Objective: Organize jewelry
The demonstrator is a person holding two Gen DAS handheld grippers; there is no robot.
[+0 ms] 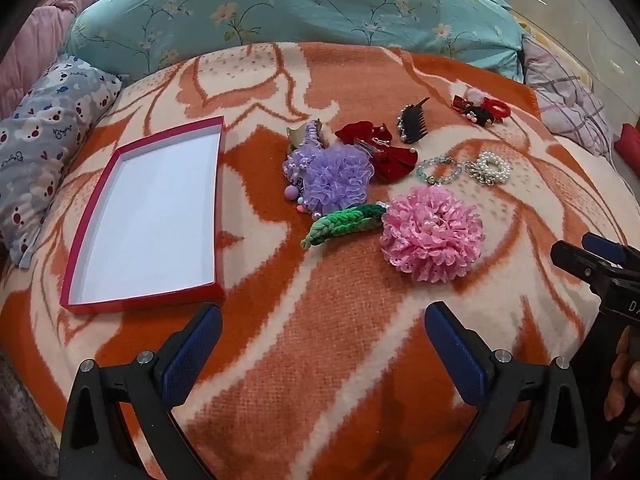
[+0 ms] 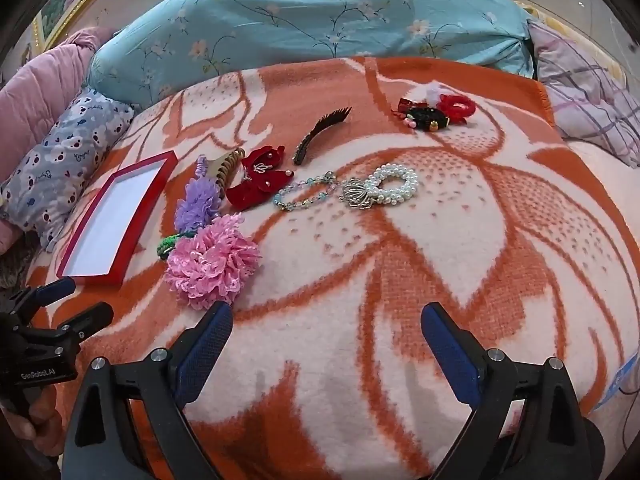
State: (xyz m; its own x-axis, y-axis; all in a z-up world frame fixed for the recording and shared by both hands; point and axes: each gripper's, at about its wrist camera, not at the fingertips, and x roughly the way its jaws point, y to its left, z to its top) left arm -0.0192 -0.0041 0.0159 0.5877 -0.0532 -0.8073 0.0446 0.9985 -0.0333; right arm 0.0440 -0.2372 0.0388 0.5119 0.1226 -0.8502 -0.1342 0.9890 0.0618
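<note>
A red box with a white inside (image 1: pixel 148 216) lies empty on the orange blanket, at the left; it also shows in the right wrist view (image 2: pixel 116 212). To its right lie a purple flower hairpiece (image 1: pixel 332 178), a green braided clip (image 1: pixel 340 222), a pink flower hairpiece (image 1: pixel 432 234), a red bow (image 1: pixel 380 148), a black comb clip (image 1: pixel 412 122), a blue bead bracelet (image 2: pixel 304 192) and a pearl bracelet (image 2: pixel 388 186). My left gripper (image 1: pixel 320 344) is open and empty, near of the items. My right gripper (image 2: pixel 326 340) is open and empty, just right of the pink flower (image 2: pixel 212 260).
Red and black hair ties (image 2: pixel 436 112) lie at the blanket's far right. A teal floral quilt (image 1: pixel 260 8) lies behind. A bear-print pillow (image 1: pixel 44 152) lies left of the box. A plaid cushion (image 2: pixel 592 92) is at the right.
</note>
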